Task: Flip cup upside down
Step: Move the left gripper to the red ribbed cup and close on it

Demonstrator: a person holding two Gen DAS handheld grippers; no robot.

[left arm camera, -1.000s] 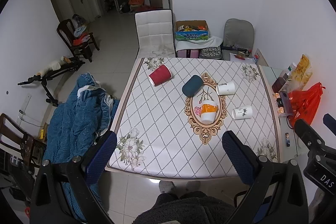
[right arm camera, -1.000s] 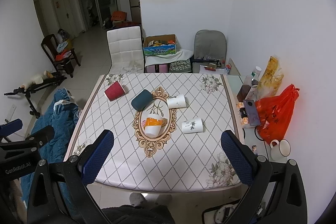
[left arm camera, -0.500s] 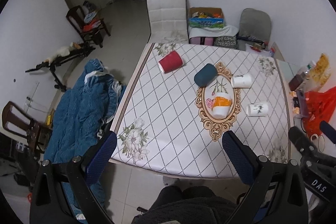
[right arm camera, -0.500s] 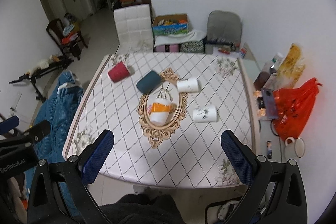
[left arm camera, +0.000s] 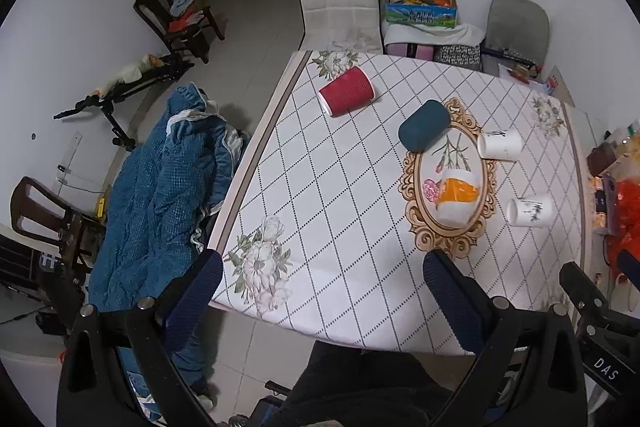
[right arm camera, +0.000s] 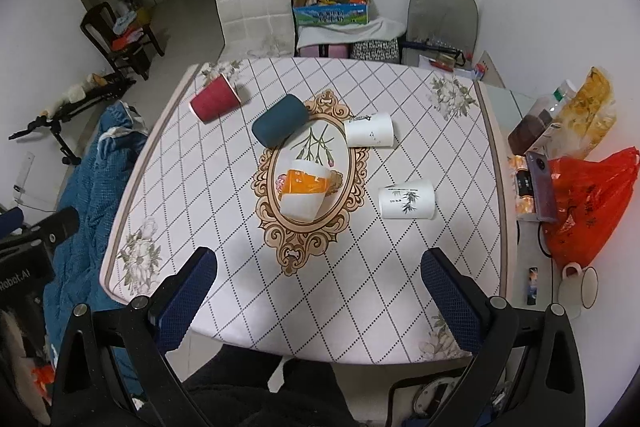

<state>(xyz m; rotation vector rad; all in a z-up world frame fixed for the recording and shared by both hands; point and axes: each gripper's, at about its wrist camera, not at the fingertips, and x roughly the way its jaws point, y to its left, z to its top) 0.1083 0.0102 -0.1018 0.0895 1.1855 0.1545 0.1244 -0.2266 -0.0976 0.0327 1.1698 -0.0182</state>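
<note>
Several cups lie on their sides on a white diamond-pattern table (right arm camera: pixel 224 227): a red cup (right arm camera: pixel 214 101) far left, a dark teal cup (right arm camera: pixel 280 121), an orange-and-white cup (right arm camera: pixel 306 193) in the middle, a plain white cup (right arm camera: pixel 370 135) and a white cup with bamboo print (right arm camera: pixel 408 199). They also show in the left wrist view: red cup (left arm camera: pixel 346 95), teal cup (left arm camera: pixel 424 131), orange-and-white cup (left arm camera: pixel 456 199). My left gripper (left arm camera: pixel 322 291) and right gripper (right arm camera: pixel 320 285) are both open and empty, held high above the table's near edge.
A white chair (right arm camera: pixel 256 15) stands at the far side. A blue quilt (left arm camera: pixel 160 195) lies on the floor at left. An orange bag (right arm camera: pixel 588 195), a phone and bottles sit on a side shelf at right. A white mug (right arm camera: pixel 580 287) stands near the right corner.
Both grippers have moved forward and tilted down toward the table, so the cups look larger and nearer. The cups have not moved. Both grippers stay open.
</note>
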